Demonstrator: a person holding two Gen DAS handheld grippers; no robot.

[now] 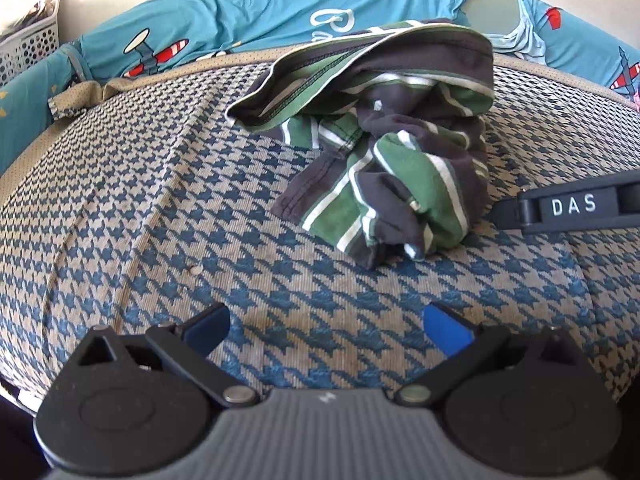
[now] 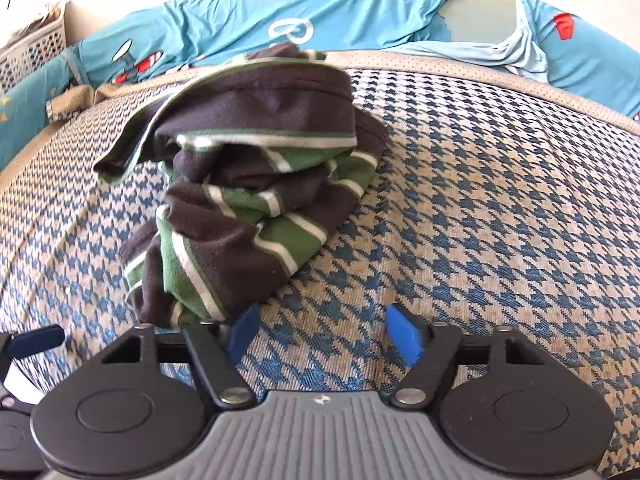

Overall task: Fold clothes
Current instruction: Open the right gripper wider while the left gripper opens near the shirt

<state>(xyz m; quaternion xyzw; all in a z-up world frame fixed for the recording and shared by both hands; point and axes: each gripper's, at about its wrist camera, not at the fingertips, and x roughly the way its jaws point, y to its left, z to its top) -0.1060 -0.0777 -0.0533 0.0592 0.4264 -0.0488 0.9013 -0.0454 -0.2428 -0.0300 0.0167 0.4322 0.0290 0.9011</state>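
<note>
Left wrist view shows the right gripper [image 1: 576,206] reaching in from the right edge, its black arm marked "DAS" in white letters, close beside the shirt [image 1: 384,160]. The right wrist view shows no such lettering; there only a dark fingertip of the left gripper [image 2: 36,340] pokes in at the lower left.

The shirt, crumpled, with brown, green and white stripes, lies on the houndstooth mat [image 1: 160,208]. Behind it a teal sheet [image 1: 256,8] carries aeroplanes, stars and white script too cut off to read. A white perforated basket [image 1: 28,48] at far left holds something indistinct.

Both grippers' jaws are spread apart, gripping nothing; the right one's left pad [image 2: 242,332] sits just beside the shirt's near edge.
</note>
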